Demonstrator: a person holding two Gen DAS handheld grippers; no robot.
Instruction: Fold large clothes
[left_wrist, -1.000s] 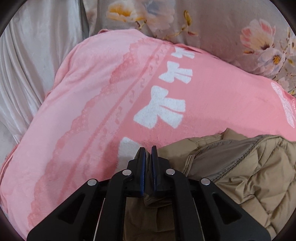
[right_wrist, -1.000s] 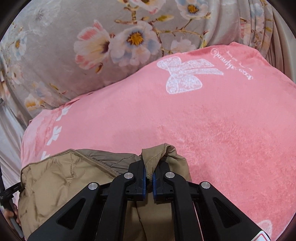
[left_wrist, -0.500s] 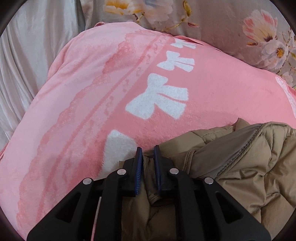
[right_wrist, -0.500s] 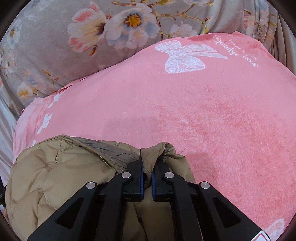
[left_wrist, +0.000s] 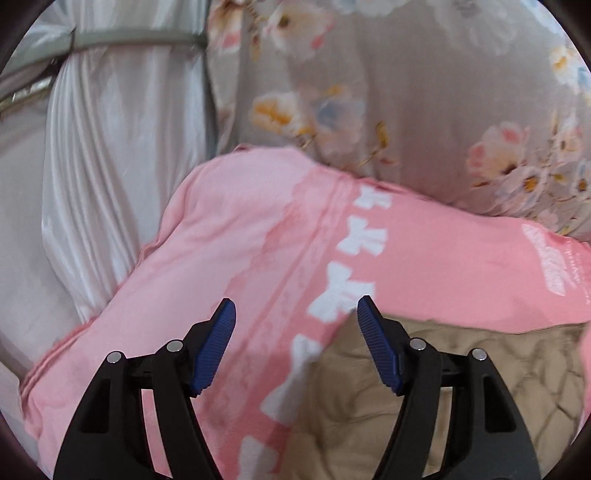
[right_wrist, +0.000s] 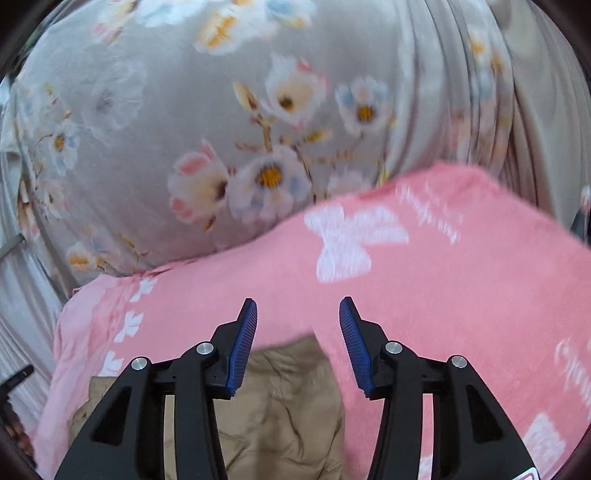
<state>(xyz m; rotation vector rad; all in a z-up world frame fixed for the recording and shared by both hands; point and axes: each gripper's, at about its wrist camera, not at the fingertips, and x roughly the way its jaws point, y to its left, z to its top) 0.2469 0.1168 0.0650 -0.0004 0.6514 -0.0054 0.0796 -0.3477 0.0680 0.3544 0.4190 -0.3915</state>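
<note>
- Tan quilted fabric is all you can see of the jacket (left_wrist: 424, 398): in your left view it fills the lower right, its near part hidden behind the right finger's black frame and its far side cut off by the lens edge.
- Your left gripper (left_wrist: 296, 314) stands wide apart with nothing between the pads; the jacket's upper edge lies just under the right pad, and the pink blanket (left_wrist: 258, 240) shows through the gap.
- Your right gripper (right_wrist: 298, 312) is likewise spread wide and holds nothing. The jacket (right_wrist: 280, 406) lies below and behind the tips, running down between the two black frames and out past the left one, where its lower part leaves the view.
- Motion blur softens both views, so the jacket's stitching reads only as puffy diamond-like channels in the left view and as loose creases in the right; you cannot make out sleeves, collar or zip.
- Ribbed blue fingertips (right_wrist: 243, 343) sit on black hinged frames with silver pivot pins.
- Ahead of both sets of jaws the blanket is plush, with white bows (left_wrist: 347, 291) in a row and a smeared script you cannot read.
- Beyond it lies grey floral bedding (right_wrist: 221, 129), smooth and softly folded; far left of the left jaws hangs a glossy, pleated white curtain (left_wrist: 110, 166).
</note>
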